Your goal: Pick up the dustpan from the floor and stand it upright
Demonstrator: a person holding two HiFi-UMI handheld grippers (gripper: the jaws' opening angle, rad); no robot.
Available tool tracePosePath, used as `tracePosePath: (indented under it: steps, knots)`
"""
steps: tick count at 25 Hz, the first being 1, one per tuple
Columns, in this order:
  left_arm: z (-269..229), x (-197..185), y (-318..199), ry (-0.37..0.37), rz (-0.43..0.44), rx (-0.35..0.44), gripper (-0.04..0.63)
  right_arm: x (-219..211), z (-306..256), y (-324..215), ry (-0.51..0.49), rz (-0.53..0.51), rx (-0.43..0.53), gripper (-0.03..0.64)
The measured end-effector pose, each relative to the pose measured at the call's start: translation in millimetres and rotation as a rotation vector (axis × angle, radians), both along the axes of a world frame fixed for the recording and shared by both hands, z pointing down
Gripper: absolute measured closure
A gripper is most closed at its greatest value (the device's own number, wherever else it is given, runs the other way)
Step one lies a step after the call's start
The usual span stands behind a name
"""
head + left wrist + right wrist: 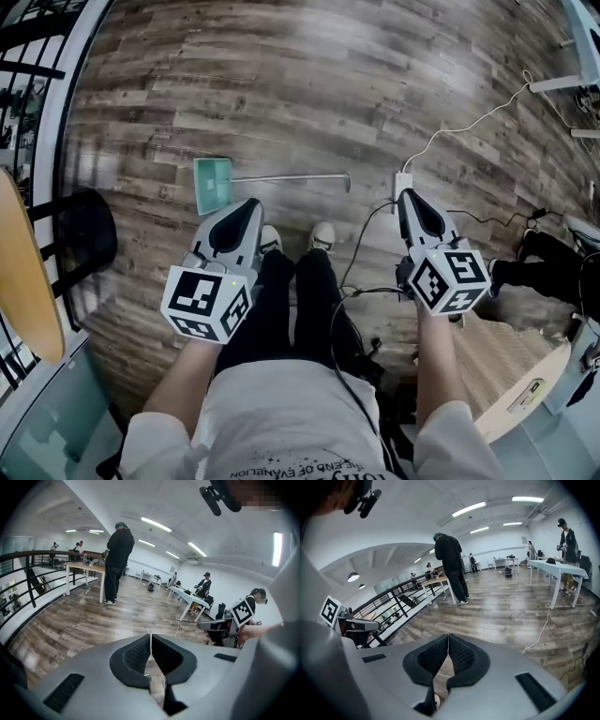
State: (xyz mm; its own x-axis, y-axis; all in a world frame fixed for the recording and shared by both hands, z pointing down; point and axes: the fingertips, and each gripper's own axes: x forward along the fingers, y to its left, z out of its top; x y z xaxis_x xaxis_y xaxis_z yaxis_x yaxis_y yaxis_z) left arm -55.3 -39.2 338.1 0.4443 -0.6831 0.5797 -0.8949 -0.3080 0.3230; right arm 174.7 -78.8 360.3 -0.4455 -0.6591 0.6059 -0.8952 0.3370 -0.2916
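Note:
A green dustpan (212, 184) lies flat on the wooden floor, its long grey handle (292, 177) stretching to the right. It shows only in the head view, just beyond the person's feet. My left gripper (252, 202) hangs above the floor close to the pan's near right corner, apart from it, jaws shut and empty. My right gripper (406, 193) is further right, past the handle's end, also shut with nothing between its pads. In the left gripper view my left gripper (151, 636) has its pads together, and so has my right gripper (448, 636) in its own view.
A white power strip (403, 182) with a white cable (469, 120) lies on the floor under the right gripper. A black chair (84, 239) and a railing (37, 84) stand left. A person (117, 562) stands by a table (86, 569) ahead, with other desks (555, 571) around.

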Motion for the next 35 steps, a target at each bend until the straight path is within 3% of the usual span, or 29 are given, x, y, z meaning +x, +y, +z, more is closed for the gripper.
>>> tracePosePath:
  steps: [10, 17, 22, 25, 30, 35]
  knots:
    - [155.1, 7.2, 9.3, -0.003, -0.006, -0.144, 0.565, -17.0, 162.5, 0.0, 0.02, -0.048, -0.126, 0.589]
    - [244.6, 7.6, 2.0, 0.001, 0.011, -0.165, 0.565, -16.7, 289.7, 0.8, 0.019, -0.045, -0.227, 0.589]
    - [302.8, 9.4, -11.9, -0.001, 0.028, -0.15, 0.565, -11.7, 380.0, 0.3, 0.081, -0.056, -0.278, 0.581]
    - [339.5, 11.6, -16.3, -0.004, 0.036, -0.153, 0.565, -5.9, 431.9, -0.3, 0.11, -0.063, -0.315, 0.509]
    - [389.1, 16.1, -25.6, -0.021, 0.07, -0.151, 0.565, 6.9, 508.6, -5.3, 0.135, -0.062, -0.374, 0.495]
    - [429.9, 14.0, -35.1, -0.031, 0.073, -0.147, 0.565, 20.2, 582.7, -1.3, 0.235, -0.105, -0.41, 0.495]
